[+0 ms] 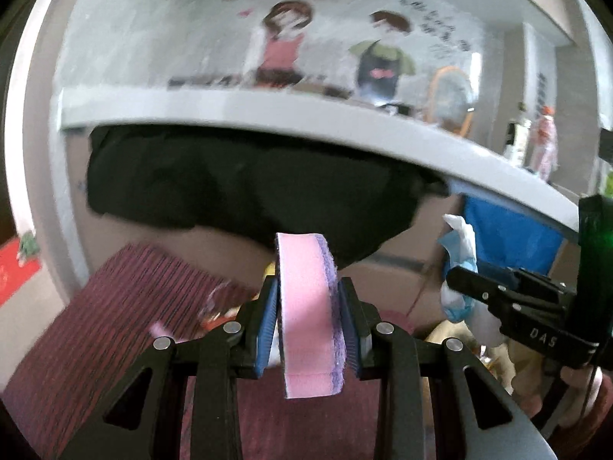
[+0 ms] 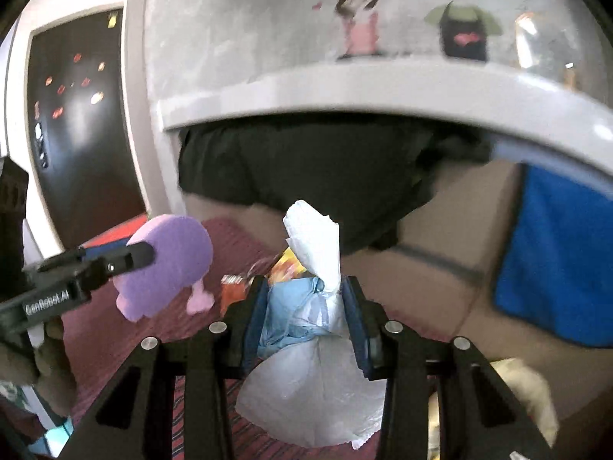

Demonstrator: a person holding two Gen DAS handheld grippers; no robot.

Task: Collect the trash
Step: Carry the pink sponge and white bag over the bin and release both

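Behind everything in the left wrist view stood a pale wall [image 1: 161,46] bearing two cartoon figures [image 1: 283,34], one in pink and one in green. Below it ran a white ledge [image 1: 268,119], with a black cloth [image 1: 245,184] hanging under it and a blue cloth [image 1: 509,234] to the right. A dark red striped mat [image 1: 111,318] covered the surface beneath. The left gripper [image 1: 308,329] had its jaws closed partway on a pink and purple sponge [image 1: 306,314], which stood upright on edge between the blue pads, touching both. At right, the right gripper [image 1: 465,287] appeared from the side, its jaws pinching a bundle of white and blue tissue [image 1: 461,245].

Background in the right wrist view was the same wall [image 2: 237,34], the ledge [image 2: 345,88] and the black cloth [image 2: 306,176], with a dark door [image 2: 80,122] at left and the blue cloth [image 2: 555,264] at right. The right gripper [image 2: 304,326] held the crumpled tissue [image 2: 318,253] between its jaws, which stood partly apart around the wad; white paper rose above the pads and spilled below them, with blue material beside it. At left, the left gripper [image 2: 141,255] carried the sponge [image 2: 164,264], seen from its purple face. Small orange and yellow wrappers [image 2: 283,268] lay on the striped mat [image 2: 237,237] just beyond the jaws.
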